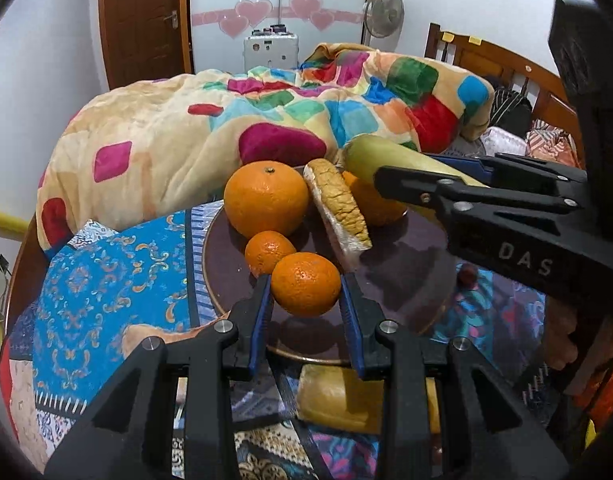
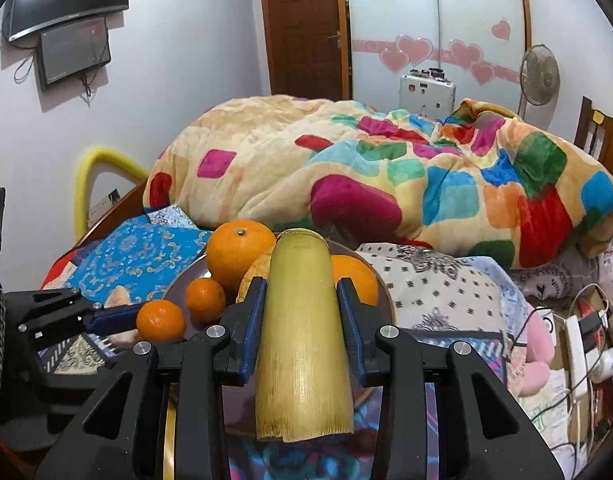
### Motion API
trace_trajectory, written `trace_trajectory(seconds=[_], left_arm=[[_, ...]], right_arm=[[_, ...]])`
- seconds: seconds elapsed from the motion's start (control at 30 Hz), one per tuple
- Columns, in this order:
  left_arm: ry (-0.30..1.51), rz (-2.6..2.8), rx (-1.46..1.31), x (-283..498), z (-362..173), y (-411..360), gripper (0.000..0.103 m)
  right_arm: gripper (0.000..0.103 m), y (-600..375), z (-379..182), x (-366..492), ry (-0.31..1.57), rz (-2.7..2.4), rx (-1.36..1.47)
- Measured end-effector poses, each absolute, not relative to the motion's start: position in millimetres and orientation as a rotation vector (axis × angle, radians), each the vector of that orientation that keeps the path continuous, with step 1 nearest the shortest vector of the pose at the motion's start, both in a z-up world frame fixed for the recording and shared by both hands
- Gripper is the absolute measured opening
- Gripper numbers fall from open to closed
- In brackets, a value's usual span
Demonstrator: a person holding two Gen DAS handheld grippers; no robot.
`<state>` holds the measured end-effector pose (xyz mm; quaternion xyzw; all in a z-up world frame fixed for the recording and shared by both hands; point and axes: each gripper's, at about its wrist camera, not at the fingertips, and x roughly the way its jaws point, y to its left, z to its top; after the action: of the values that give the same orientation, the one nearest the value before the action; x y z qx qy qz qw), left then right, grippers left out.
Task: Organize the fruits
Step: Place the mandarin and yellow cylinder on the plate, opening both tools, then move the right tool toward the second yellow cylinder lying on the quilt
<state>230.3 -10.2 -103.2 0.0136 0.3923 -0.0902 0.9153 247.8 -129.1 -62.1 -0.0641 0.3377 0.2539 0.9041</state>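
A dark round plate (image 1: 398, 264) lies on a patterned cloth. On it are a large orange (image 1: 265, 199), a second orange (image 1: 372, 204) behind a tan ridged piece (image 1: 338, 208), and a small mandarin (image 1: 269, 252). My left gripper (image 1: 306, 300) is shut on another small mandarin (image 1: 305, 284) just above the plate's near part. My right gripper (image 2: 300, 300) is shut on a long yellow-green stalk (image 2: 302, 340) and holds it over the plate (image 2: 382, 296); it shows in the left wrist view (image 1: 386, 160). The left gripper's mandarin (image 2: 160, 320) shows in the right wrist view too.
A colourful blanket (image 1: 226, 120) is heaped behind the plate. A yellow piece (image 1: 338, 396) lies on the cloth below the left gripper. A small dark red fruit (image 1: 467, 276) sits by the plate's right rim. Cables and a power strip (image 2: 578, 352) lie at the right.
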Motion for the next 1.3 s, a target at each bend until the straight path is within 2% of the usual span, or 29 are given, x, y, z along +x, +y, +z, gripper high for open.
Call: trace_trajectory(seconds=[0.37,0.43,0.5,0.97,1.3], left_arm=[[0.847,-0.194,-0.001,239.8,-112.3,-11.5,0.034],[0.846,-0.198,-0.016,239.2,-110.7,-10.0,0.044],[0.842,-0.208,-0.034,236.8,-108.0,-8.5,0.047],[0.778,-0.143,-0.047,180.2,-76.5,15.5,0.048],[0.799,-0.086,-0.070,144.8,-86.9,48.3,0.049]], right_arm=[[0.034,-122.7,-71.3,252.1,0.747,0.545,-0.161],[0.034,-120.9,-69.2,250.3,0.737,0.539,-0.169],[0.034,-121.1,-65.7,247.6,0.728,0.540,-0.170],[0.034,-133.1,-42.0,184.3,0.685,0.623,-0.187],[0.034,-119.1,-66.8,157.0,0.730,0.659,-0.239]])
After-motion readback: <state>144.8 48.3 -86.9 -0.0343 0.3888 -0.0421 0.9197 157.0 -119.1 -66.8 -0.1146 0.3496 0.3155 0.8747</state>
